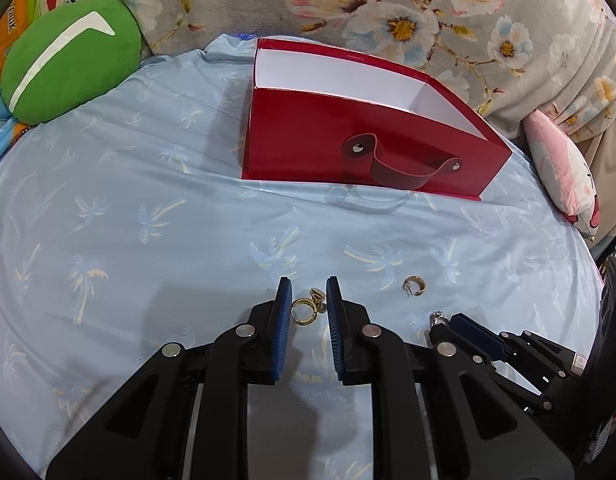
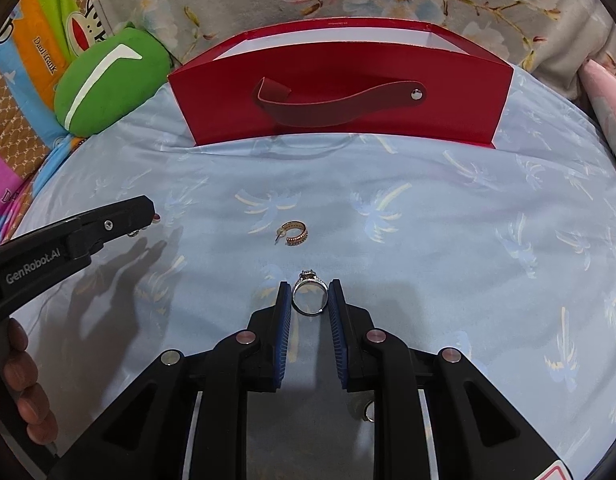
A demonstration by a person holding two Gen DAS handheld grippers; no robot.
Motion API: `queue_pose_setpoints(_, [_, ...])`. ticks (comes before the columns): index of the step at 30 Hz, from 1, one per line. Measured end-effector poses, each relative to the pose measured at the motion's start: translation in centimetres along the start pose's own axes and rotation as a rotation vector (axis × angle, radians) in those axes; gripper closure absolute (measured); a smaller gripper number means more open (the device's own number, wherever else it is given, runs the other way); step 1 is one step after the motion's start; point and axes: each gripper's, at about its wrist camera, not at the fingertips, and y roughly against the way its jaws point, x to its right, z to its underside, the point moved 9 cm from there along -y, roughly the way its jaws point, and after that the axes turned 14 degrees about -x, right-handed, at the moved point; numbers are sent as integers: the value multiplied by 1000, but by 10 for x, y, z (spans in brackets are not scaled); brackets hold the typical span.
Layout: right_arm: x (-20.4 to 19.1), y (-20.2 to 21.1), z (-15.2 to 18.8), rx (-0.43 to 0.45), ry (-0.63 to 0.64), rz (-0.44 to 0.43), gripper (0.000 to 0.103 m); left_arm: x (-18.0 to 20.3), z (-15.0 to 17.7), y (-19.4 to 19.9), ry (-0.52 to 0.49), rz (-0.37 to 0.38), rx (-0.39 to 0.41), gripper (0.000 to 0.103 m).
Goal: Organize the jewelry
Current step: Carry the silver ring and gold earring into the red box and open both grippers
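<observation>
Jewelry: I count three loose lots on the blue bedsheet (image 2: 448, 240), all short of the red box (image 2: 340, 76), which stands open-topped further back against the floral cover.
Left gripper (image 1: 308, 295): my jaws stand partly open on either side of the gold rings (image 1: 303, 309), pads near them but not closed on them.
Right gripper (image 2: 309, 296): jaws narrowed around the silver ring (image 2: 310, 298), stone pointing away from me; both pads look to be touching the band, yet I cannot tell whether it is truly clamped or only framed.
Gold hoop earring (image 2: 293, 234): lies untouched on the sheet between the silver ring and the box.
Step in hand: I judge this the pick-up stage, both tools set over a piece, nothing in the box that I can see.
Next move: close gently on each thin band, lift clear of the soft cloth, carry over the box's near wall and let go inside.
Hard to see: the box floor is hidden behind its front wall; the gold cluster may be two pieces tangled; a small ring-like glint under my right tool is unclear.
</observation>
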Motion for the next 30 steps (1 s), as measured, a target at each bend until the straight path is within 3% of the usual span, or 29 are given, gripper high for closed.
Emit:
queue_pose_setpoints(8, [6, 11, -3, 25, -38, -15, 86, -3, -4, 9, 11, 8, 11, 86])
queue_pose_setpoints(16, [19, 66, -38, 152, -60, -34, 85, 5, -34, 38, -17, -8, 83, 86])
queue_pose_setpoints(24, [59, 115, -118, 302, -99, -23, 85, 19, -109, 71, -40, -21, 203, 86])
queue_pose_setpoints(30, [87, 124, -188, 355, -119, -17, 86, 28, -175, 78, -35, -48, 271, 86])
